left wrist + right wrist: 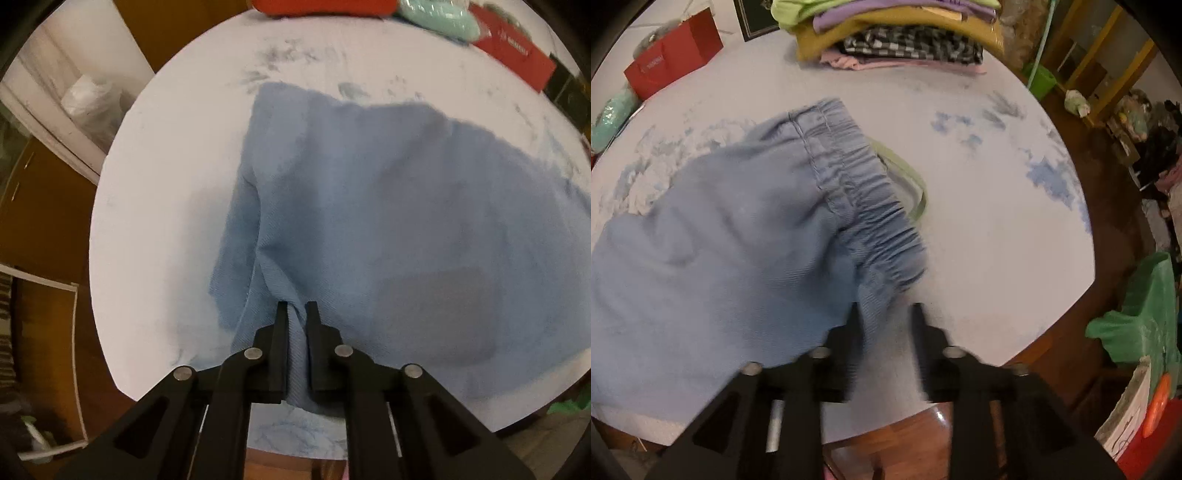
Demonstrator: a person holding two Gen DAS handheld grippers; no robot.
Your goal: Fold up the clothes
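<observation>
The left gripper [296, 306] was clenched on a bunched fold of the blue shorts [369, 206], the cloth pinched between its 2 black fingers near the table's near edge. From that pinch the shorts spread away across the round white table [166, 184], one layer doubled over another along the left side. The fabric looked soft and light, a fine twill with a ribbed weave; it would likely drape and sag from any single hold, so corners or the waistband seemed the best places to take it.

Further right, the gathered elastic waistband [864, 177] lay puckered in close ridges, a pale green drawstring [916, 181] looping out beside it. The right gripper [886, 314] stood with its jaws parted, a flap of the blue cloth lying between them against the left finger, not clamped as far as the blur allowed. A stack of folded clothes [897, 40] sat at the far rim.
</observation>
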